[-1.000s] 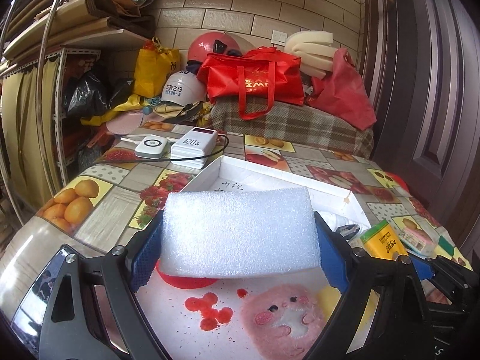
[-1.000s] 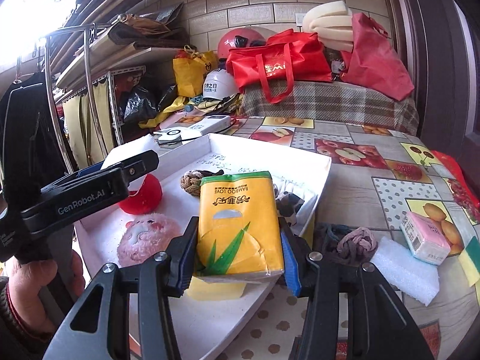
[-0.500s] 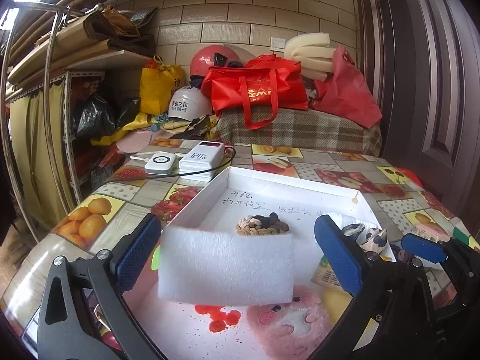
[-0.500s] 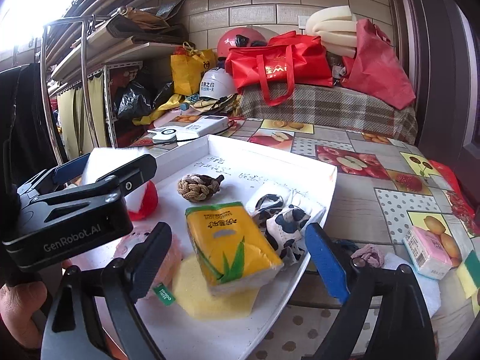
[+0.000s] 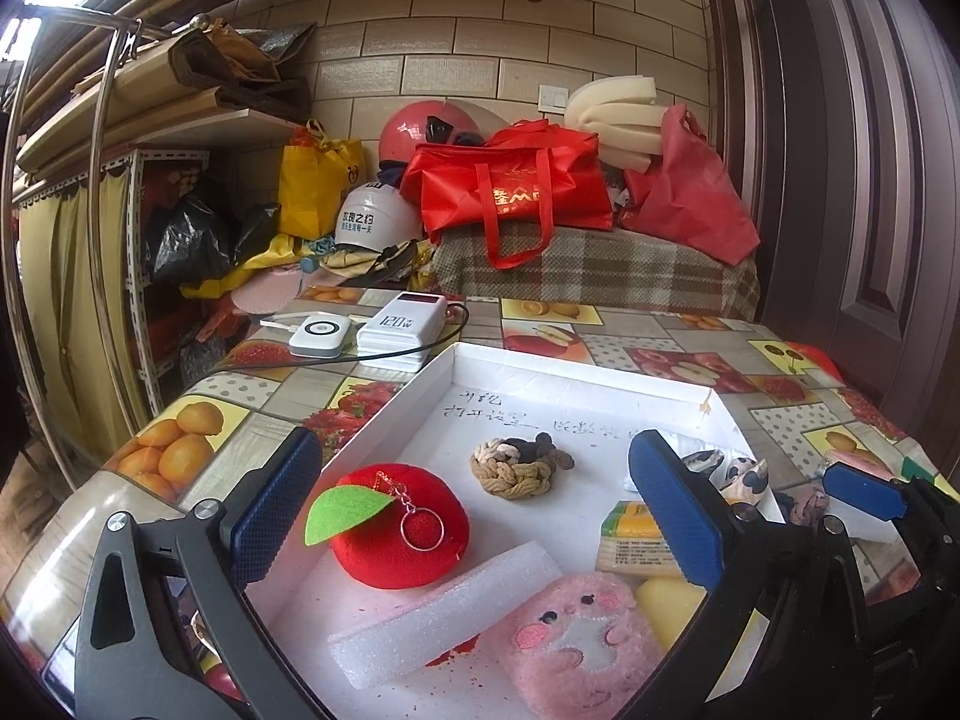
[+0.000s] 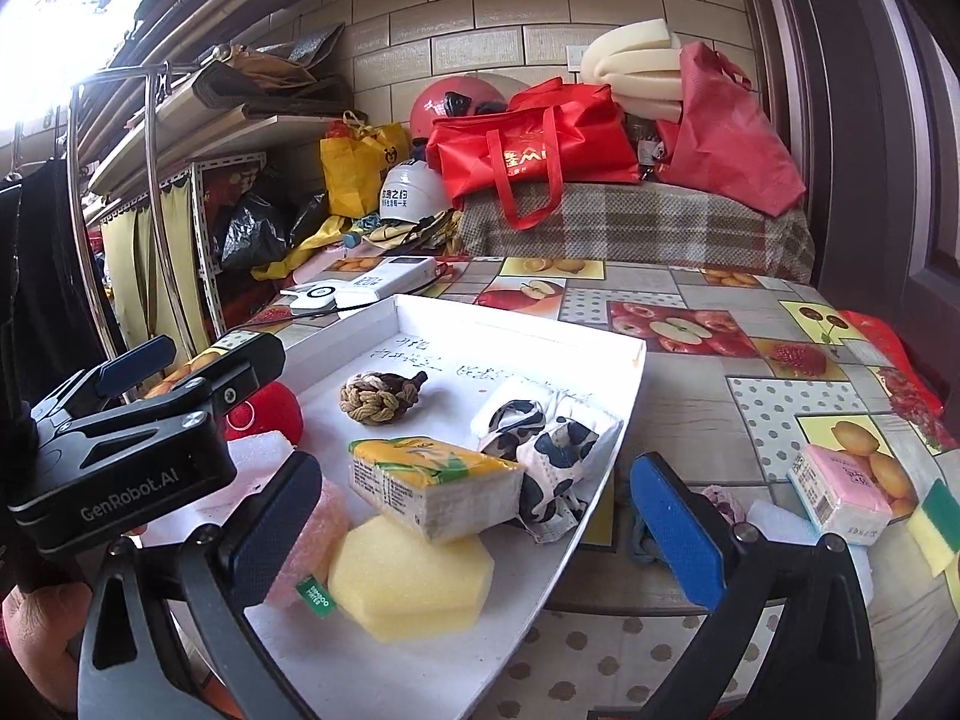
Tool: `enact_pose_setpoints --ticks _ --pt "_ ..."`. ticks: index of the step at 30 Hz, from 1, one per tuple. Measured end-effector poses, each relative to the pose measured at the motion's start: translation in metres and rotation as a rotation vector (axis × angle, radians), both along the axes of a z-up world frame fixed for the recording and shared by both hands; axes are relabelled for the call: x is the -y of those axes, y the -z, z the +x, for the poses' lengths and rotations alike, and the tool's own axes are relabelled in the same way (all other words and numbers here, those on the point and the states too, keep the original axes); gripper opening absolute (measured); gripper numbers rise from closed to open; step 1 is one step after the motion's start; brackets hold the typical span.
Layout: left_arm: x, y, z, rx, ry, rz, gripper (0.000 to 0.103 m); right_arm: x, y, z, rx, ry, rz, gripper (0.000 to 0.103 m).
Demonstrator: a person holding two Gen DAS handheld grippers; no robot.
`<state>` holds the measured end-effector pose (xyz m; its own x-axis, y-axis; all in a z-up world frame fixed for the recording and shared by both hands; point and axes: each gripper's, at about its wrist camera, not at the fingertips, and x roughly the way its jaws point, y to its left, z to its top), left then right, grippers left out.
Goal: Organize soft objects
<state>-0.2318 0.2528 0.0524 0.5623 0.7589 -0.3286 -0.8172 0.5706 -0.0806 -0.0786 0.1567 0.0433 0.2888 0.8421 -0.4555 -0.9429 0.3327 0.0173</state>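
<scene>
Resting in the white tray: ribbed foam slab, fuzzy apple plush.

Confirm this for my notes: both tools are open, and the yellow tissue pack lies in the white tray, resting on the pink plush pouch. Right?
Not quite. The yellow tissue pack rests on the yellow sponge, not the pink plush pouch, which lies beside it; the right wrist view shows this. The rest holds: left tool and right tool are open, and the pack is in the white tray.
</scene>
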Motion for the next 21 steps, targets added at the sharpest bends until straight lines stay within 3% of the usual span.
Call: enact_pose_setpoints --ticks 21 --pt "0.0 -0.0002 -0.0005 0.002 0.0 0.001 0.103 0.0045 0.0003 0.0017 -0.013 0.013 0.02 0.103"
